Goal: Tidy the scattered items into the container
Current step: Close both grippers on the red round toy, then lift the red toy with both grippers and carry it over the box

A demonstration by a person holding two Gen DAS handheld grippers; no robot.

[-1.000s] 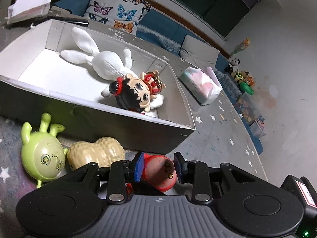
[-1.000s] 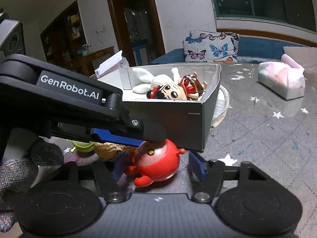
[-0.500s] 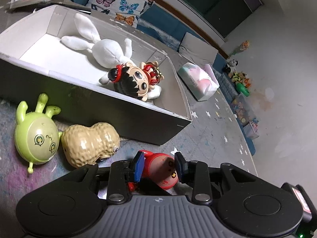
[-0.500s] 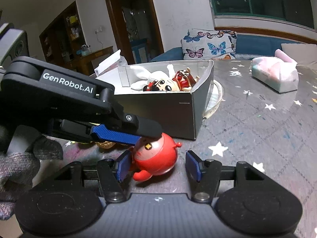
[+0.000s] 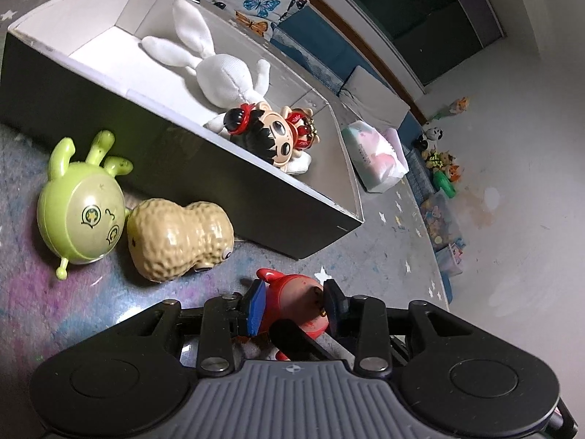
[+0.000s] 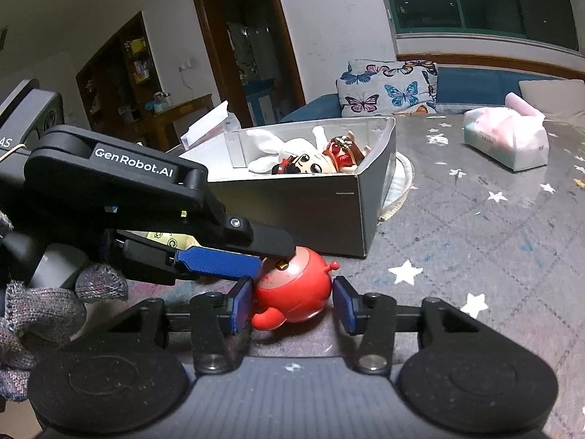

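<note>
Red round toy (image 6: pixel 292 289) sits on the starry table (image 6: pixel 475 241), just in front of the grey box (image 6: pixel 310 212), w/ both grippers on it at once. Right gripper (image 6: pixel 291 303) has just been closing, toy between its blue pads; left pad looks touching, right one basically at the toy's side, can't tell if it's really pressing. Left gripper (image 5: pixel 294 305) has been opening, toy between its pads too, contact unclear. Box already holds white bunny plush (image 5: pixel 215 73) + big-head doll (image 5: pixel 270 139). Green alien toy (image 5: pixel 80 216) & peanut toy (image 5: pixel 179 237) lie outside, touching each other.
</note>
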